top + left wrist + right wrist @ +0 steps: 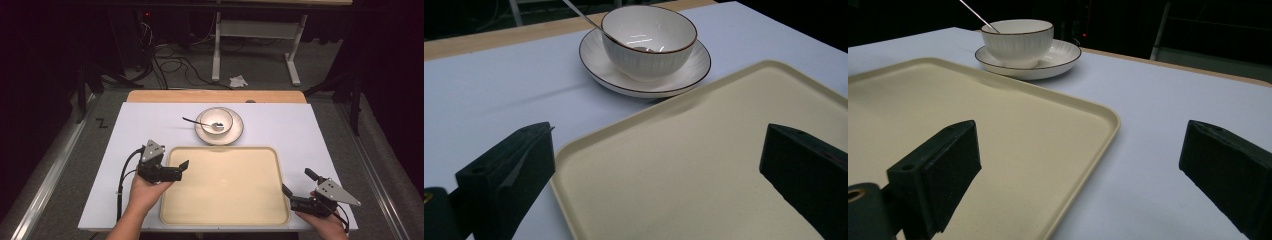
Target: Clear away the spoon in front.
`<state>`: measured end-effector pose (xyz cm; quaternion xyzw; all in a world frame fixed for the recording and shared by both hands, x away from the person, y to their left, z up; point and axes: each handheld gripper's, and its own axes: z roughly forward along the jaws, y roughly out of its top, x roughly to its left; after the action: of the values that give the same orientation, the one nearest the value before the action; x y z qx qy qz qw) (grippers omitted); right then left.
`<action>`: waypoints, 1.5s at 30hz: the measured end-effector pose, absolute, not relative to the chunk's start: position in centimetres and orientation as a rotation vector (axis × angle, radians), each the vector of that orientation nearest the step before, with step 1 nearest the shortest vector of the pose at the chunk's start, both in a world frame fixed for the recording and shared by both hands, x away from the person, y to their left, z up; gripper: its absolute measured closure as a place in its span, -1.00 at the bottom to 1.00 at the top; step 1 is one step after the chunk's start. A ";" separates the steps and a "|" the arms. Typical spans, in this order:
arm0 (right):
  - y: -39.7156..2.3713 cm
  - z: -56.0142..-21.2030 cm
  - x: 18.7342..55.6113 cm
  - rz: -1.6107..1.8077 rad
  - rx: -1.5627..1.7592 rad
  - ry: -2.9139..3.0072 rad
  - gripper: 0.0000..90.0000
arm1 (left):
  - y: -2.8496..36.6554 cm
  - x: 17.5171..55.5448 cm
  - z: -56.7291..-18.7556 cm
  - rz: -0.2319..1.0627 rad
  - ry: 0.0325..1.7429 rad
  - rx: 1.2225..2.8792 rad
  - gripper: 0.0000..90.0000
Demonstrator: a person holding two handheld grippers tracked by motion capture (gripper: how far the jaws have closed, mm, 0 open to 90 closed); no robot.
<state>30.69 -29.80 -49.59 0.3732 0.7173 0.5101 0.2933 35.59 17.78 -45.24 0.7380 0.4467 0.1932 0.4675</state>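
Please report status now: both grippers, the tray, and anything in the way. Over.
Left gripper open at tray's left edge; right gripper open at its right corner. Tray empty. Bowl with spoon on saucer beyond it, not in the way.

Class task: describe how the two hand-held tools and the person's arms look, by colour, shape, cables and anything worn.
Both tools are black with two blocky, wedge-shaped jaws. The left tool and right tool each carry a grey three-cornered plate on top. A black cable trails from each. The forearms are bare, with no sleeves or gloves visible.
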 end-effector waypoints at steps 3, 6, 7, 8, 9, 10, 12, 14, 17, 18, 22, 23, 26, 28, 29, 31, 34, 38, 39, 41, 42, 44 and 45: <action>-29.8 -49.7 30.7 1.368 0.997 1.912 -0.94 | 17.8 36.5 -44.6 0.469 1.100 1.813 -0.96; -29.7 -49.7 30.6 1.367 0.988 1.913 -0.95 | 17.8 36.8 -44.5 0.465 1.106 1.810 -0.96; -29.8 -49.7 30.6 1.367 0.987 1.912 -0.95 | 17.9 37.1 -44.5 0.460 1.111 1.808 -0.96; -29.8 -49.7 30.6 1.362 0.994 1.906 -0.96 | 18.0 37.3 -44.5 0.464 1.124 1.805 -0.96; -29.8 -49.7 30.6 1.362 0.994 1.906 -0.96 | 18.0 37.3 -44.5 0.464 1.124 1.805 -0.97; -29.9 -49.6 30.6 1.366 1.000 1.903 -0.97 | 18.1 37.5 -44.4 0.457 1.130 1.803 -0.97; -30.1 -49.3 30.3 1.381 0.983 1.885 -0.99 | 18.2 37.9 -44.2 0.459 1.129 1.794 -0.97; -30.2 -49.2 30.3 1.376 0.957 1.870 -0.99 | 18.3 38.4 -44.1 0.464 1.133 1.792 -0.97; -30.2 -49.2 30.3 1.376 0.978 1.870 -0.99 | 18.1 39.1 -43.9 0.464 1.134 1.808 -0.97; -30.3 -49.2 30.2 1.377 0.978 1.869 -0.99 | 18.0 39.3 -43.8 0.464 1.133 1.812 -0.97; -30.4 -49.4 30.4 1.372 0.979 1.873 -0.99 | 17.6 40.4 -43.4 0.467 1.136 1.824 -0.97; -30.4 -49.4 30.4 1.372 0.979 1.873 -0.99 | 17.5 40.8 -43.2 0.469 1.135 1.818 -0.97; -30.4 -49.5 30.6 1.376 0.991 1.878 -0.99 | 17.2 41.7 -43.1 0.472 1.139 1.834 -0.96; -30.3 -49.7 30.6 1.370 1.000 1.885 -0.99 | 17.1 42.2 -43.1 0.475 1.146 1.831 -0.96; -30.3 -49.7 30.6 1.370 0.996 1.891 -0.99 | 17.1 42.6 -43.0 0.469 1.150 1.822 -0.96; -30.3 -49.5 30.5 1.384 0.985 1.883 -0.99 | 16.9 43.3 -43.0 0.460 1.157 1.814 -0.96; -30.3 -49.5 30.5 1.391 0.990 1.879 -0.99 | 16.6 44.1 -42.7 0.466 1.159 1.811 -0.96; -30.3 -49.5 30.5 1.394 0.990 1.883 -0.99 | 16.4 45.4 -42.3 0.465 1.169 1.792 -0.93; -30.4 -49.6 30.6 1.395 0.992 1.884 -0.99 | 16.5 45.8 -42.3 0.465 1.175 1.792 -0.92; -30.4 -49.6 30.6 1.396 0.995 1.885 -0.99 | 16.6 46.1 -42.3 0.462 1.186 1.785 -0.91; -30.3 -49.6 30.6 1.397 1.004 1.885 -0.99 | 16.6 46.4 -42.3 0.459 1.201 1.771 -0.89; -30.3 -49.6 30.6 1.401 0.998 1.887 -0.99 | 16.8 46.9 -42.3 0.455 1.218 1.761 -0.84; -30.3 -49.6 30.5 1.403 0.994 1.886 -0.99 | 16.8 47.2 -42.2 0.447 1.221 1.765 -0.80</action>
<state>30.53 -30.30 -49.62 0.3727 0.7072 0.5260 0.2903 47.15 16.84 -42.20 0.7162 0.4952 0.1814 0.4570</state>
